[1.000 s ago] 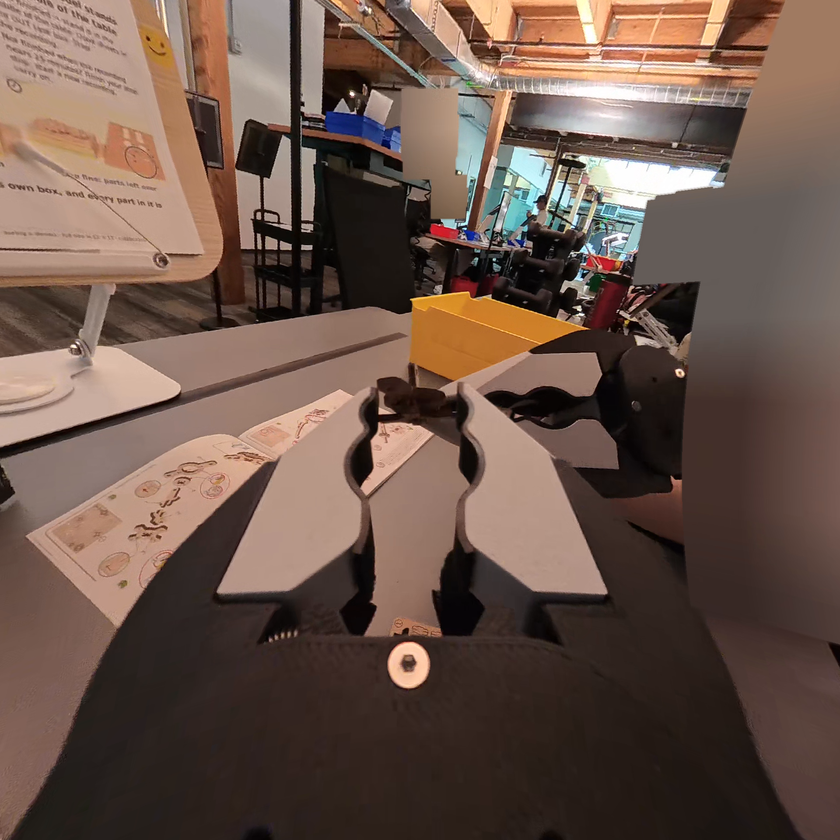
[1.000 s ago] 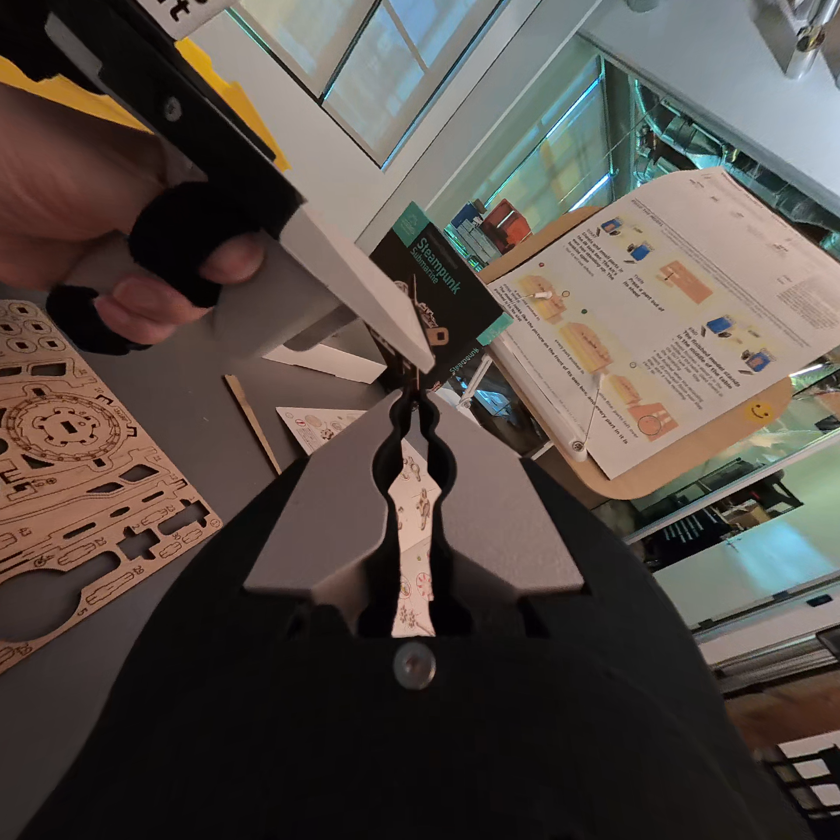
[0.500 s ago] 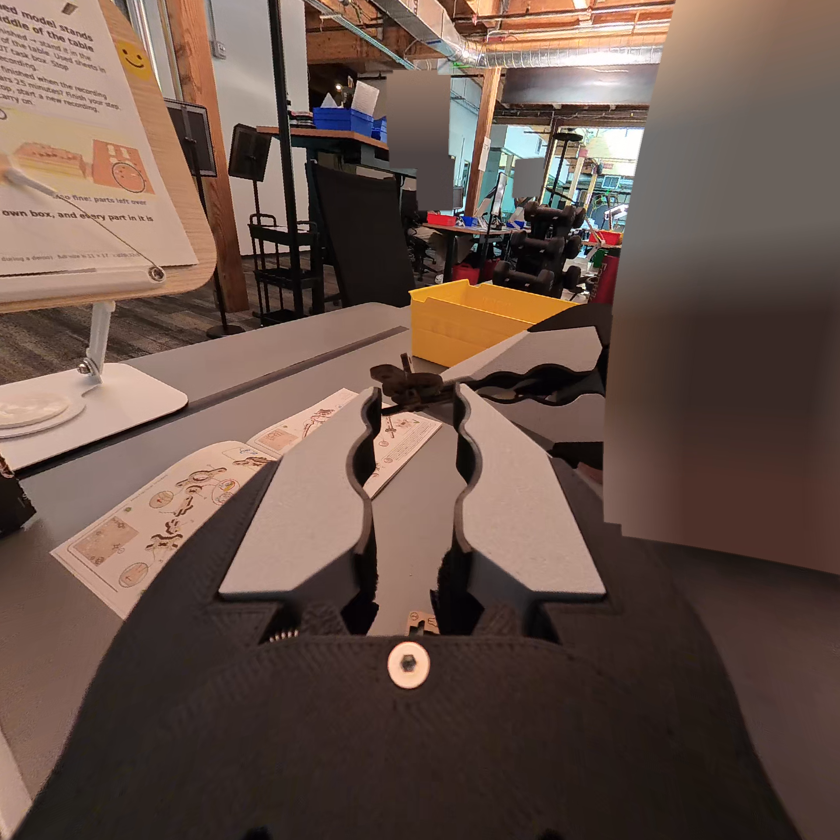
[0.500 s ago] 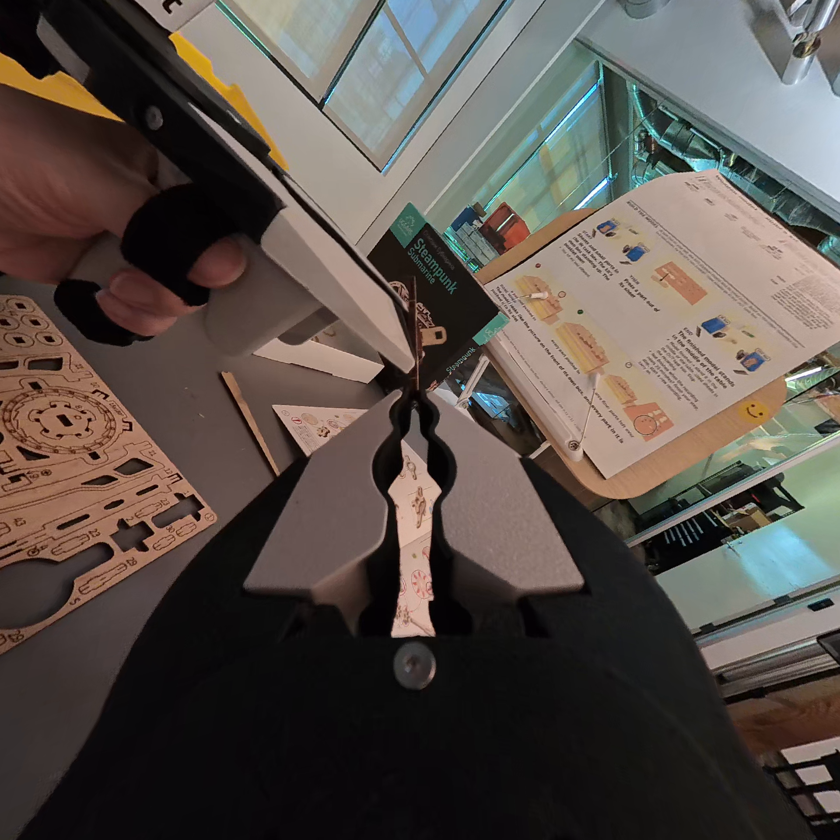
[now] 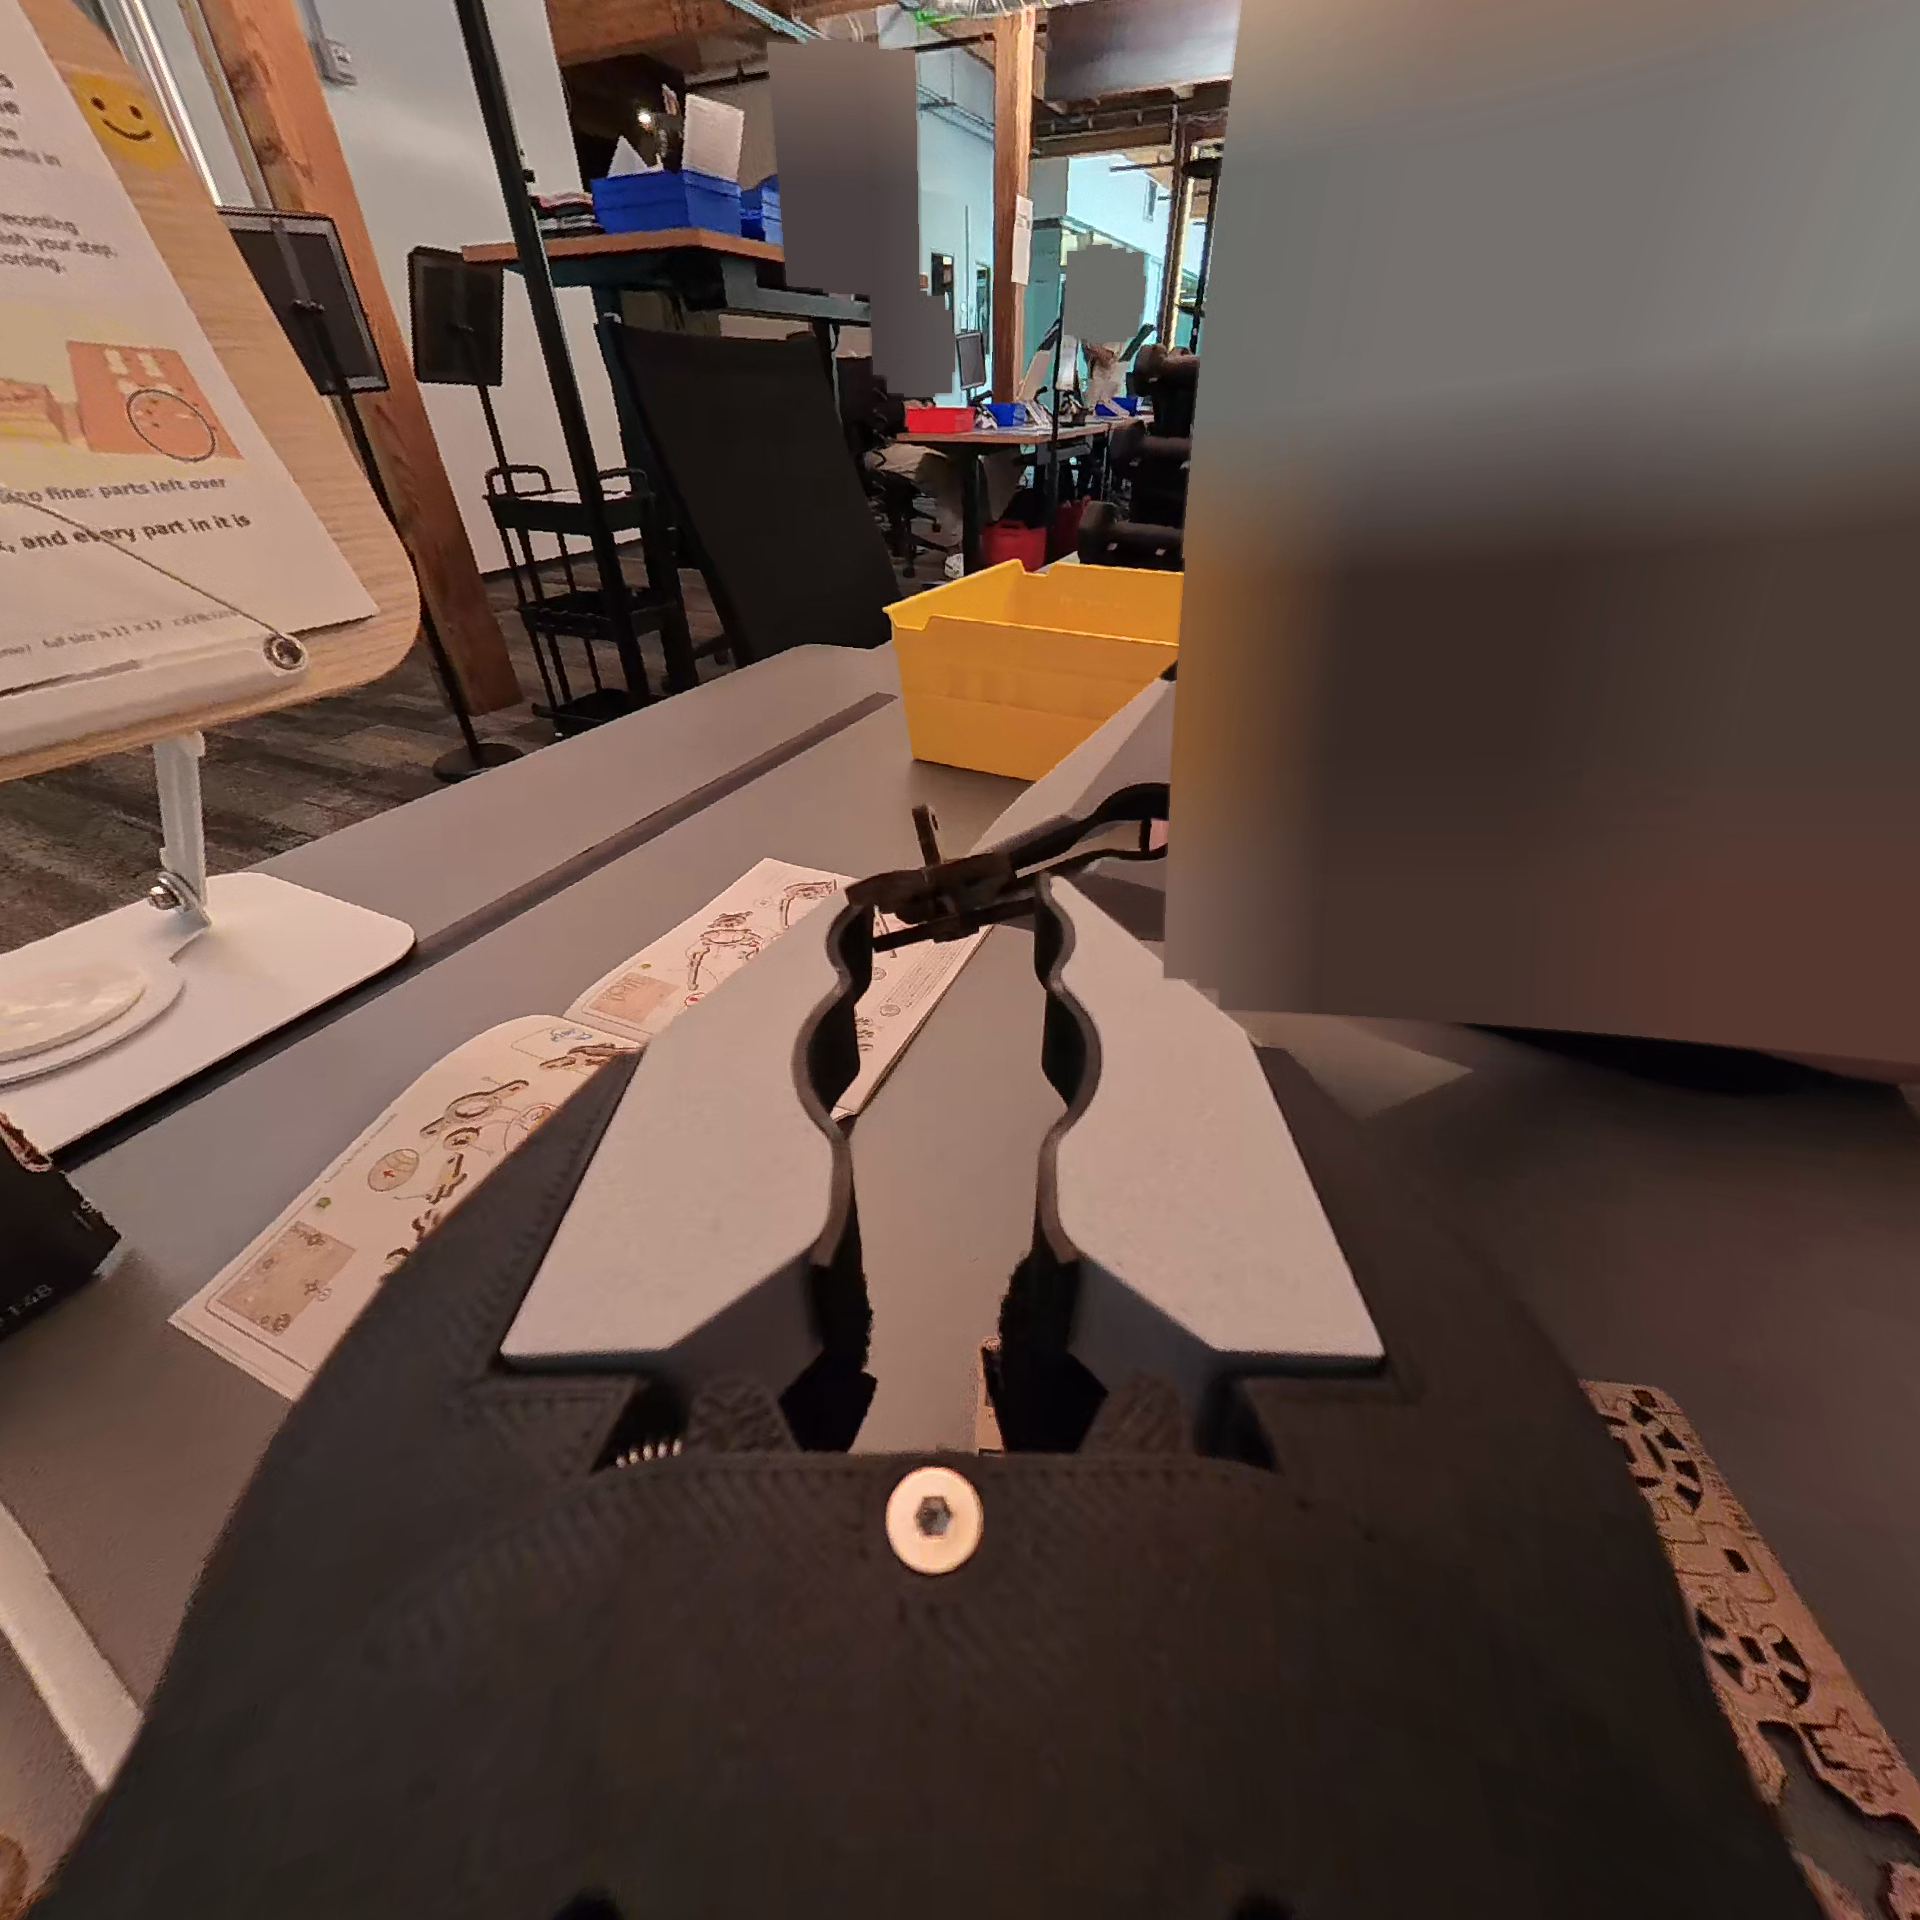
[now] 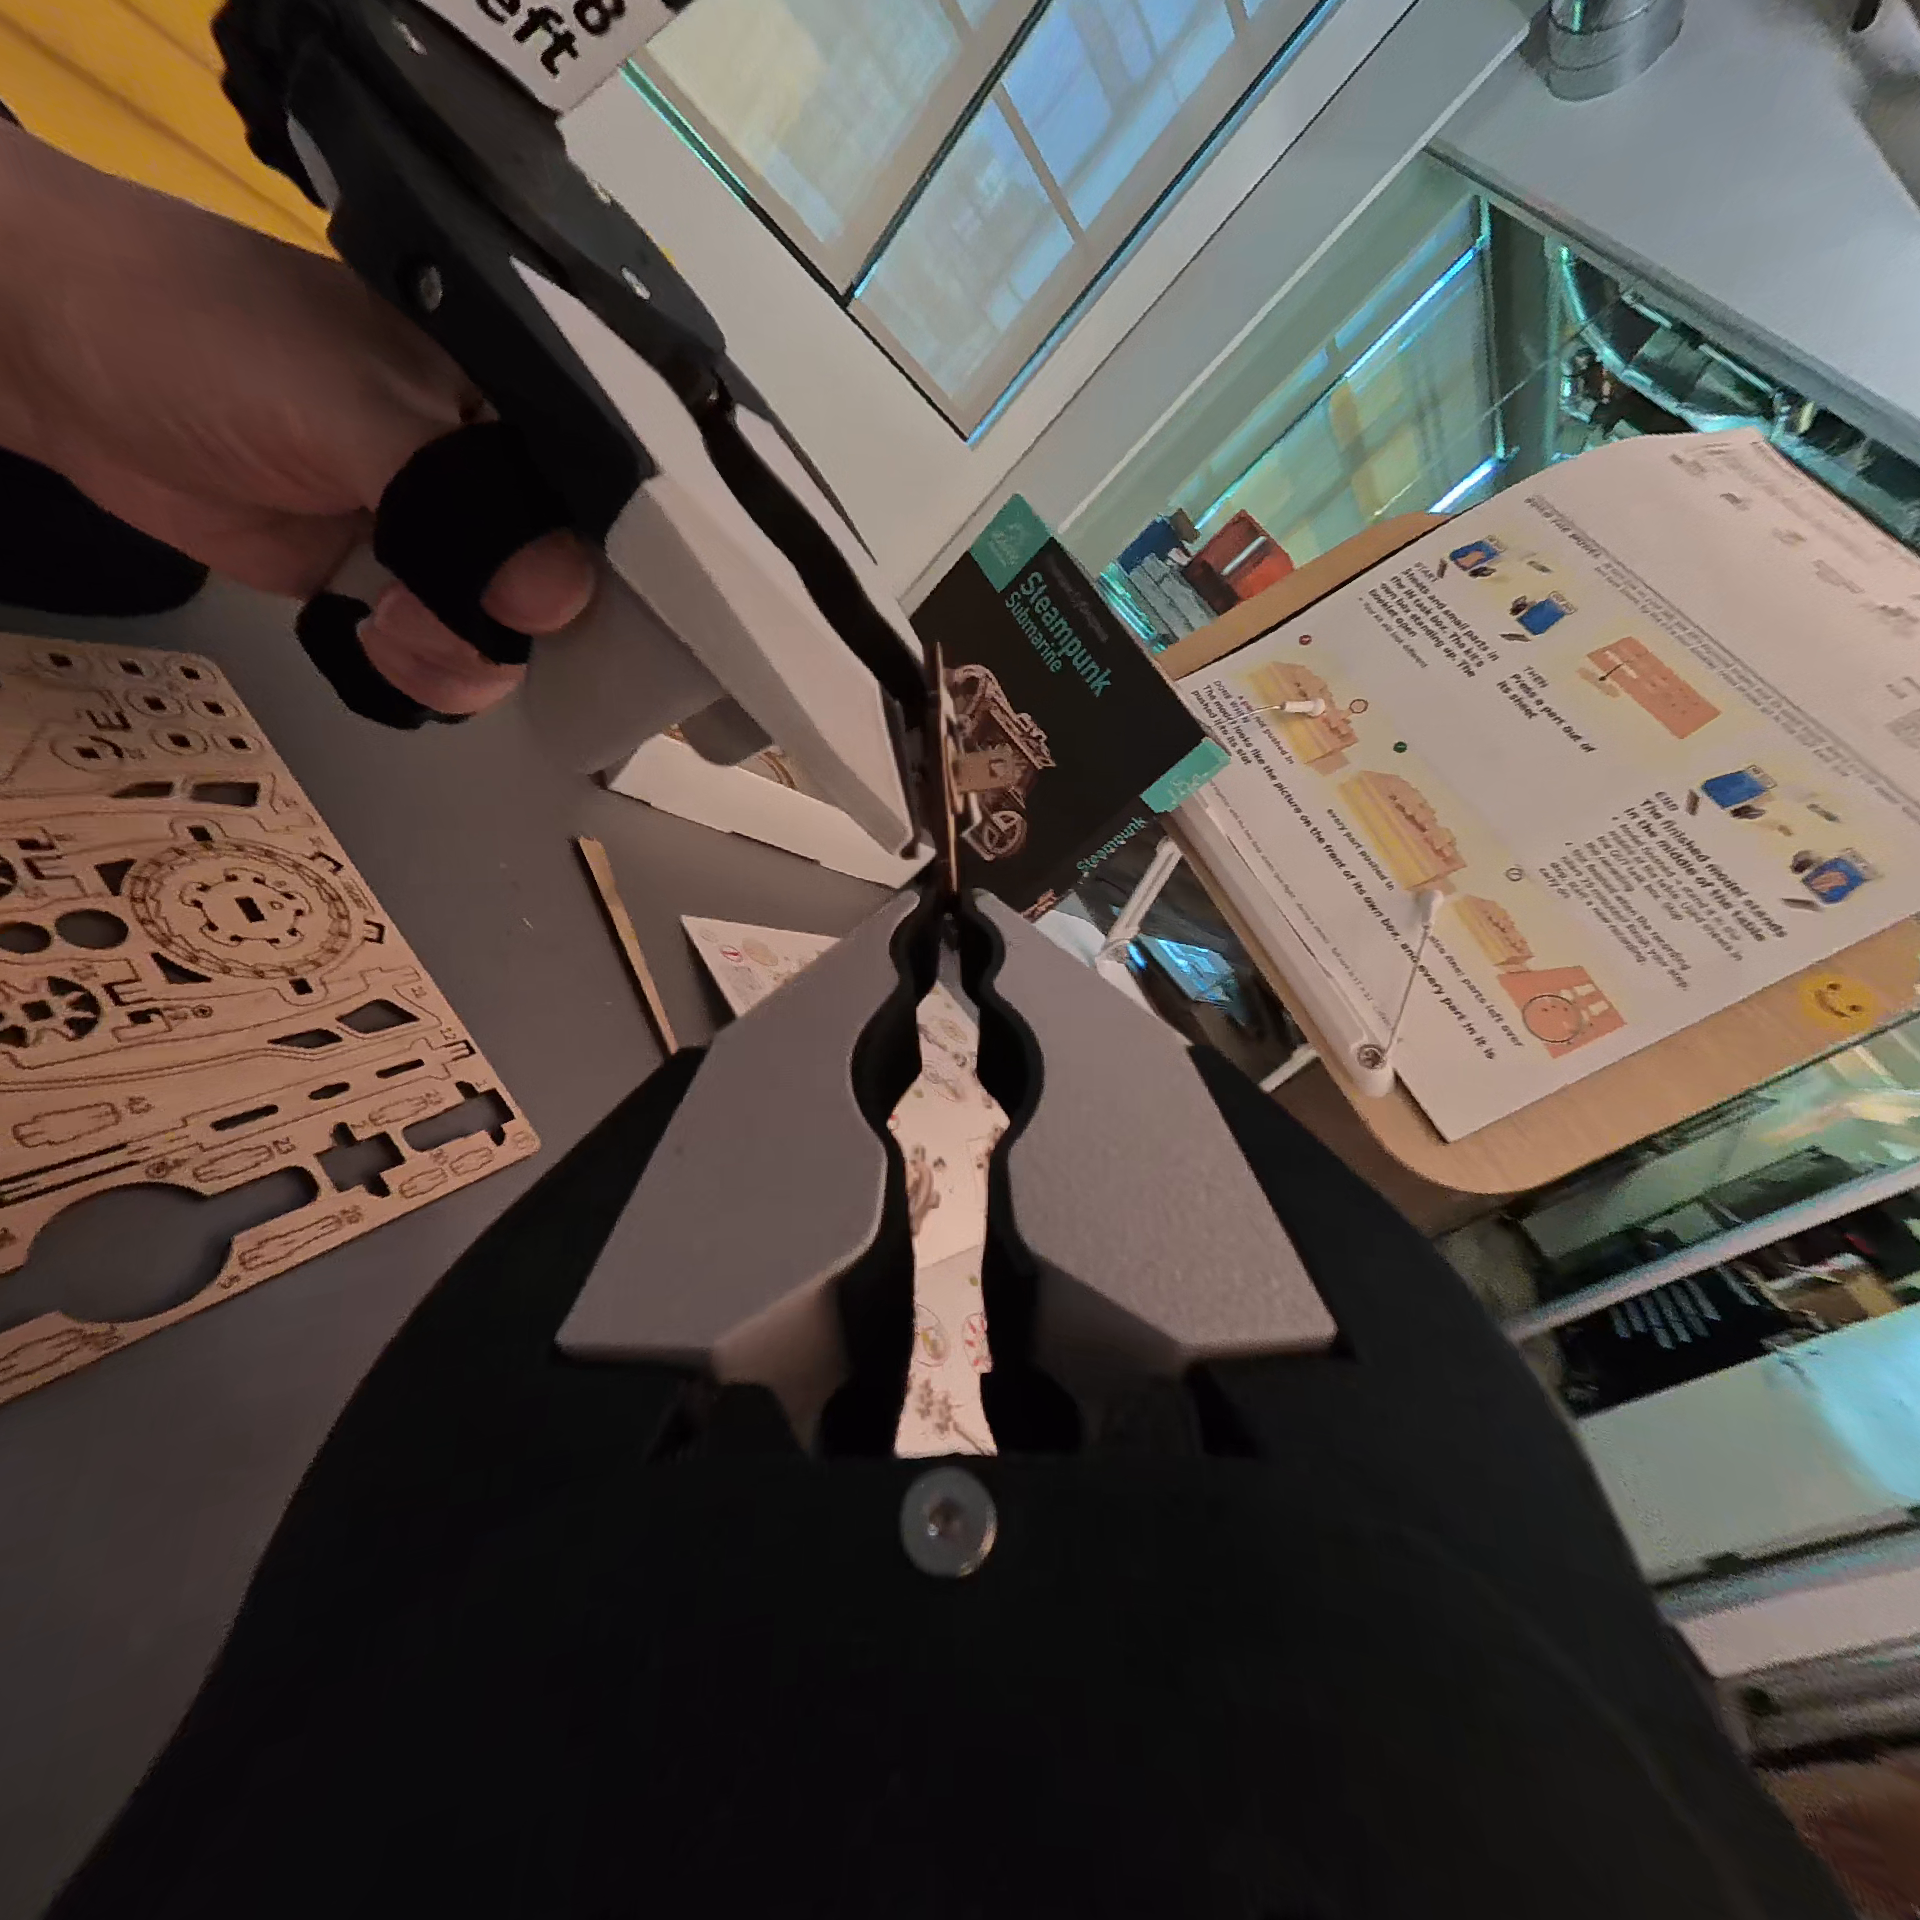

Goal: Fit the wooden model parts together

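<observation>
Above the booklet (image 5: 665,997), both tools pinch the wooden part (image 5: 940,891) (dark, thin); view now lower, closer.

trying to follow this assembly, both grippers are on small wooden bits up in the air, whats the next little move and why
Probably ease the right gripper slightly toward the left gripper, pressing its thin piece into the dark part. Both are pinched at the fingertips and already meet above the table.

our left tongs (image 5: 940,914) have grey wavy-edged fingers (image 5: 717,1132) on a black ribbed printed body with one silver hex screw (image 5: 933,1519). our right tongs (image 6: 948,902) match. black fabric loops (image 6: 457,561) wrap two fingers of our hand (image 6: 239,416).
</observation>
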Demonstrator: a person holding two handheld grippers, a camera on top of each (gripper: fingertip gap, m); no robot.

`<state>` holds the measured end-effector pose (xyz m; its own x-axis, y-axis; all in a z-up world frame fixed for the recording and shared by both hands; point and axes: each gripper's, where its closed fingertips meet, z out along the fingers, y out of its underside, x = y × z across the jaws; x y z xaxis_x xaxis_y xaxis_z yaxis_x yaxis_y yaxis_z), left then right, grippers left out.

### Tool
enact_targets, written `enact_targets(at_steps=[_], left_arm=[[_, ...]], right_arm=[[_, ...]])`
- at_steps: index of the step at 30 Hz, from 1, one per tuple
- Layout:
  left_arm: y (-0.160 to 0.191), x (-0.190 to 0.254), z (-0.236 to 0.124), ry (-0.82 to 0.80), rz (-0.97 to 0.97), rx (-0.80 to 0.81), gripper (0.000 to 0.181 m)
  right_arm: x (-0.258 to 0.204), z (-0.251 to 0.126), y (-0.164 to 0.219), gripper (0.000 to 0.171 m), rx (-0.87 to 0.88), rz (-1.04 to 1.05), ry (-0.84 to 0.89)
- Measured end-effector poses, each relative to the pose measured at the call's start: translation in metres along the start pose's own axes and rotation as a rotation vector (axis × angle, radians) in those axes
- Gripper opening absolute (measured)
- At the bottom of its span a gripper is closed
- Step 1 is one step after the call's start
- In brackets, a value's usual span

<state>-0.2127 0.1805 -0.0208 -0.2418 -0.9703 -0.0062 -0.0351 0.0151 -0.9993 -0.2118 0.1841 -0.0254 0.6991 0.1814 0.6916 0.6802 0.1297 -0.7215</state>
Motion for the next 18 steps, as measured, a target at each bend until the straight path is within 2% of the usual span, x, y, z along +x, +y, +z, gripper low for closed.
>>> enact_targets(at_steps=[9, 18], left_arm=[[0.0032, 0.001, 0.0002, 0.007, 0.027, -0.018, 0.029], [0.0013, 0.0021, 0.0011, 0.028, -0.059, 0.003, 0.029]], right_arm=[[0.001, -0.0005, 0.0007, 0.002, 0.009, 0.026, -0.009], [0.0039, -0.0018, -0.0023, 0.002, -0.003, -0.095, 0.056]])
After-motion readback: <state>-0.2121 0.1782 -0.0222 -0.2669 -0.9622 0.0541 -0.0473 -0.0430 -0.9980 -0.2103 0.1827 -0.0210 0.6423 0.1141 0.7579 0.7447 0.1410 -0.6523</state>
